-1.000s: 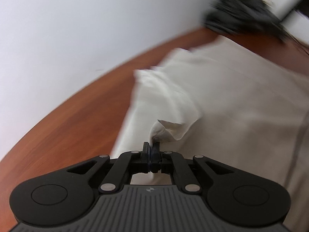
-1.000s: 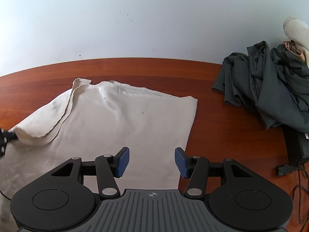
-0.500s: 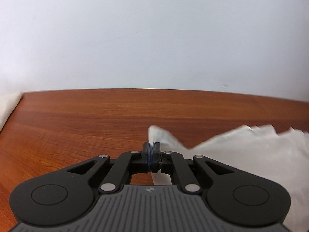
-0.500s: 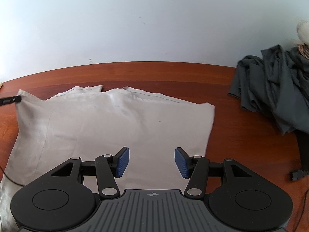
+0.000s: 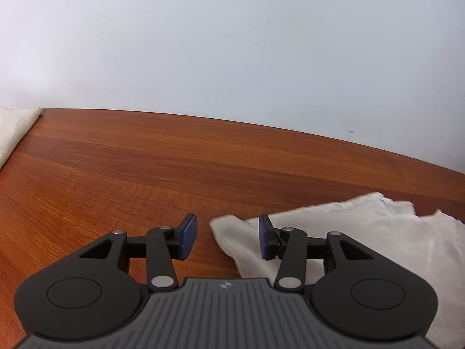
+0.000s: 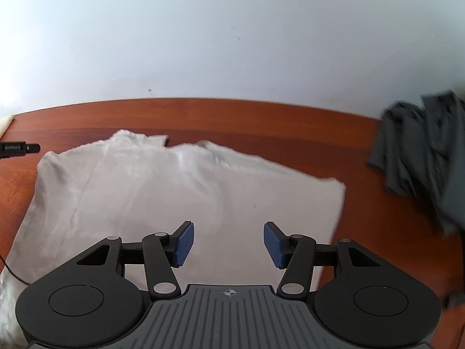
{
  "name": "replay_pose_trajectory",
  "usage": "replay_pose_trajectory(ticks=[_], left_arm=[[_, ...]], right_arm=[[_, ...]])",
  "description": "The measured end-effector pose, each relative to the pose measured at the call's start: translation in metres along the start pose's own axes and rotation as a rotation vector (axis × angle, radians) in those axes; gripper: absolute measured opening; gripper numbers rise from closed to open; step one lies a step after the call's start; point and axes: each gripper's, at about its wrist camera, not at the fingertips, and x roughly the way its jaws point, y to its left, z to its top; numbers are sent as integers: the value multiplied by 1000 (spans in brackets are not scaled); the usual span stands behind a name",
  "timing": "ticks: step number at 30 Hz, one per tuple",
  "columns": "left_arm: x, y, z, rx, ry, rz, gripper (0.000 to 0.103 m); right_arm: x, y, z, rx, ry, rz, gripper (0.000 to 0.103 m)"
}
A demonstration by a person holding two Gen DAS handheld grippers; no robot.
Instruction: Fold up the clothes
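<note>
A cream garment (image 6: pixel 180 192) lies spread flat on the brown wooden table (image 6: pixel 261 122). In the left wrist view its left corner (image 5: pixel 232 232) lies on the table between my fingers. My left gripper (image 5: pixel 226 237) is open and holds nothing. My right gripper (image 6: pixel 228 242) is open and empty, just above the garment's near middle. The tip of the left gripper (image 6: pixel 20 148) shows at the left edge of the right wrist view, beside the garment's far left corner.
A dark grey pile of clothes (image 6: pixel 427 151) lies at the right on the table. Another pale cloth (image 5: pixel 14 128) lies at the far left. A white wall (image 5: pixel 232 43) stands behind the table. A thin cable (image 6: pixel 11 270) runs over the near left.
My left gripper has opened and let go of the garment's corner, which now lies on the table. The garment's left part has been spread out flat. The right gripper stayed open and shifted slightly left.
</note>
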Motion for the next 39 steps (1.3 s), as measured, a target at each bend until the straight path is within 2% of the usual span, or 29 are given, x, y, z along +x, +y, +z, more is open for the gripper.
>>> replay_pose_trajectory(ticks=[4,7,11,15,19,20,22,25,27,30,35,36,39], left_arm=[[-20,-21,-7,47,-13,-93,59],[-36,-45,-17,138,-28,-186,63],[-51,-78,-32,239,-44,-259,65],[-54,-93,-42,254,-38,-295,65],[-52,-100,-43,248,-36,-307,65],[-53,-101,-42,243,-35,-304,66],[-59,-96,-38,234,-39,-294,66],[-62,-91,-31,219,-49,-281,66],[-61,-88,-27,204,-59,-280,66],[-63,-92,-24,198,-71,-292,66],[-63,-104,-23,207,-74,-328,66],[-60,-108,-23,209,-73,-335,66],[-51,-120,-31,226,-51,-345,66]], right_arm=[[28,6,29,-93,-21,67,56],[59,12,49,-166,-14,123,56],[101,28,66,-314,5,172,56],[133,44,76,-446,32,222,55],[156,53,81,-506,82,272,53],[160,55,82,-517,97,284,49],[161,53,81,-515,112,307,17],[152,45,78,-504,105,348,7],[141,42,72,-535,91,373,7],[122,40,58,-613,82,457,7],[105,42,31,-737,168,580,9],[104,42,29,-737,169,582,14],[100,34,32,-659,142,587,44]])
